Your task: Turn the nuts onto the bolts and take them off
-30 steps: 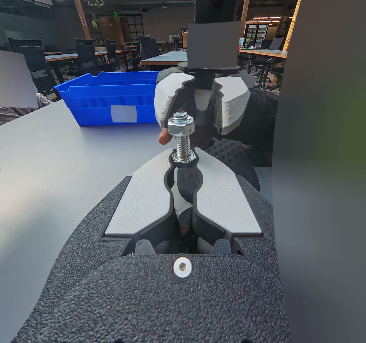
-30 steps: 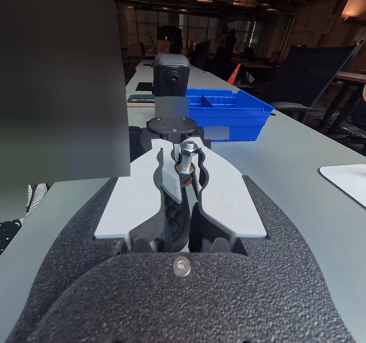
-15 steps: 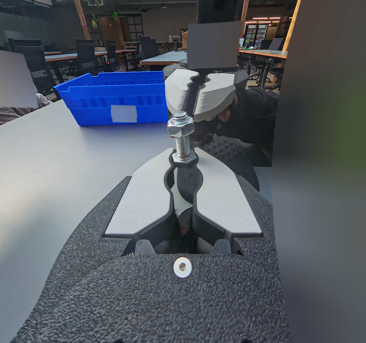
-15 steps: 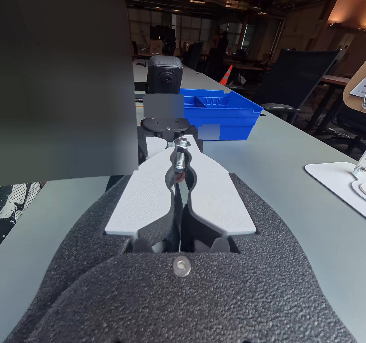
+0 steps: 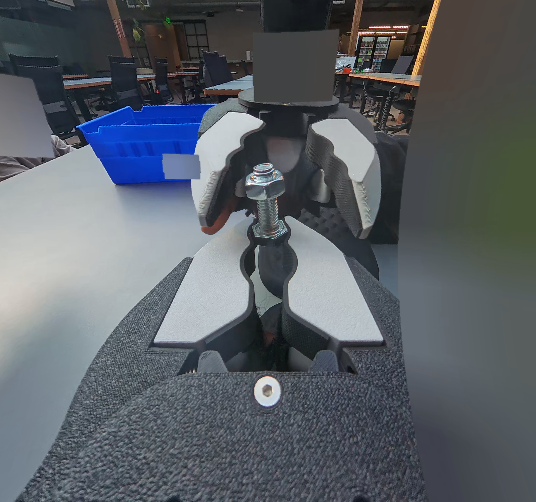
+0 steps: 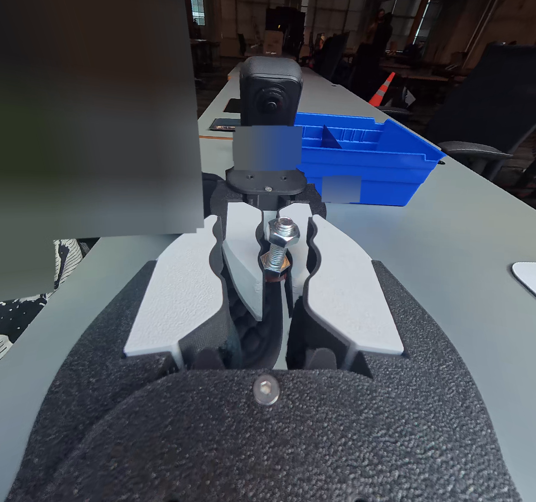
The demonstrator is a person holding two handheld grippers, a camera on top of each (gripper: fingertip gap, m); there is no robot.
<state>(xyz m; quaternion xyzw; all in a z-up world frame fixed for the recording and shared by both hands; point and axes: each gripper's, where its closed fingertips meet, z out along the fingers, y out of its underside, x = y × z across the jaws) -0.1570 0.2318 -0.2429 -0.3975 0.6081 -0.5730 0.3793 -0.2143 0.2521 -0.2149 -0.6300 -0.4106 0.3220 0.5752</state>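
Observation:
A steel bolt stands upright. My left gripper is shut on its hex head. A hex nut sits on the thread near the bolt's top end. My right gripper faces the left one, and its fingers are spread wide. In the right wrist view my right gripper is open with its jaws on either side of the nut, not touching it. The left gripper's fingers hold the bolt between them. A fingertip of the hand behind shows below the right gripper.
A blue plastic bin stands on the grey table at the back left; it also shows in the right wrist view. A white pad lies at the right edge. Dark flat items, chairs and a traffic cone are farther off. Across from one pair of fingers to the other is roughly 6 cm.
Half a second ago my right gripper was closed and turned by the nut. Now it is open again and level around the nut. The left gripper and bolt have not moved.

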